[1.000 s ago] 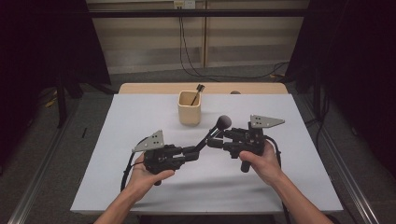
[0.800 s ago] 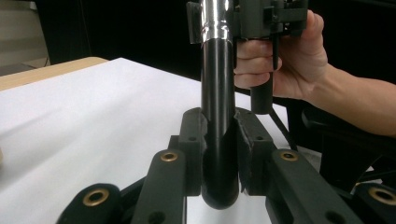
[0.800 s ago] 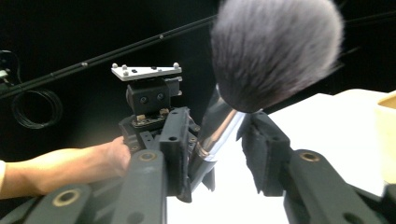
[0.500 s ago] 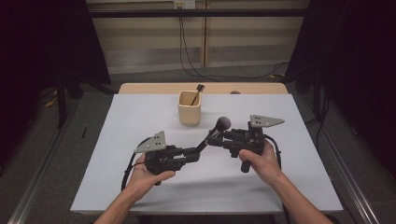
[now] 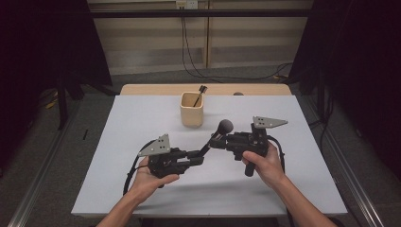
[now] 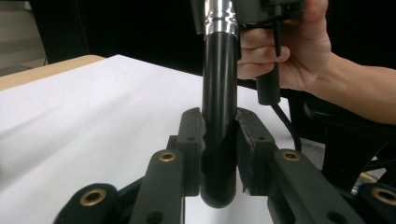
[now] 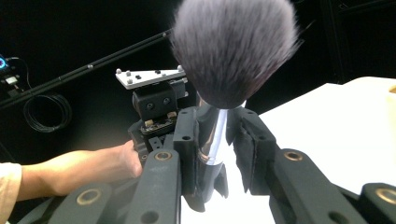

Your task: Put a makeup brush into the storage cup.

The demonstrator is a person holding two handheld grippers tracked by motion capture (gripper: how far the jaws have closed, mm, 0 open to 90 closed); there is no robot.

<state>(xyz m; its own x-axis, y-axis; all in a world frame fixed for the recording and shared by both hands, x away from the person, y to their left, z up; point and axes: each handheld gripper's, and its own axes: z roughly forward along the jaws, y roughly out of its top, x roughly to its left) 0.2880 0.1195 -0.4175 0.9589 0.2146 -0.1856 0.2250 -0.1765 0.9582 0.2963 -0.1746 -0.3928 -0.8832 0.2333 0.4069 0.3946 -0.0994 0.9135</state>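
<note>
In the high view, the makeup brush (image 5: 213,137) sits at centre frame, held above the white table (image 5: 118,142) between two hand-held grippers, its dark bristle head toward the upper right and its black handle slanting down to the lower left. The left gripper (image 5: 197,156), at lower centre-left of the high view, is clamped on the lower end of the handle; in the left gripper view the black handle (image 6: 218,135) stands upright at centre frame with a pad pressed against each side and its rounded tip showing just below the pads. The right gripper (image 5: 216,140), at centre-right of the high view, grips the brush at its silver collar just below the bristles; its jaws have just been closing, and in the right gripper view the collar (image 7: 212,140) lies between them with the left pad against it, while the grey-black bristle head (image 7: 233,46) fills the upper centre of that frame. Each gripper is carried by a bare hand entering from the bottom edge of the high view. A beige cup (image 5: 192,109) stands on the table in the upper centre, well apart from the brush, with a thin dark tool (image 5: 200,92) leaning out of it toward the upper right
</note>
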